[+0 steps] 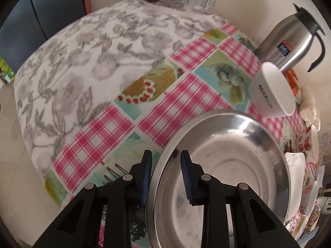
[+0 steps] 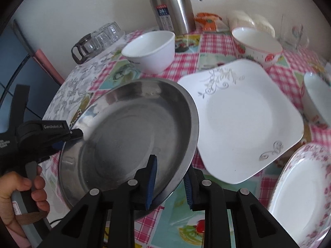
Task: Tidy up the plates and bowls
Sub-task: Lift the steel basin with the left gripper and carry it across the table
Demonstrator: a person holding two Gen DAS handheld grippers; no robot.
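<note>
A round steel plate [image 1: 223, 169] [image 2: 132, 134] is held tilted above the table by both grippers. My left gripper [image 1: 166, 177] straddles its left rim with a gap between the pads, one finger inside and one outside; it also shows in the right wrist view [image 2: 68, 136]. My right gripper [image 2: 170, 183] straddles the near right rim the same way. A white square plate [image 2: 244, 119] lies to the right, a floral round plate [image 2: 304, 196] at the lower right. A plain white bowl [image 2: 151, 49] [image 1: 271, 91] and a red-patterned bowl [image 2: 256, 43] stand farther back.
A steel thermos jug [image 2: 171, 6] [image 1: 289, 39] stands against the wall. A glass pot [image 2: 82, 47] and upturned glasses [image 2: 107, 33] sit at the back left on a grey floral cloth [image 1: 82, 62]. Another white bowl [image 2: 316, 97] is at the right edge.
</note>
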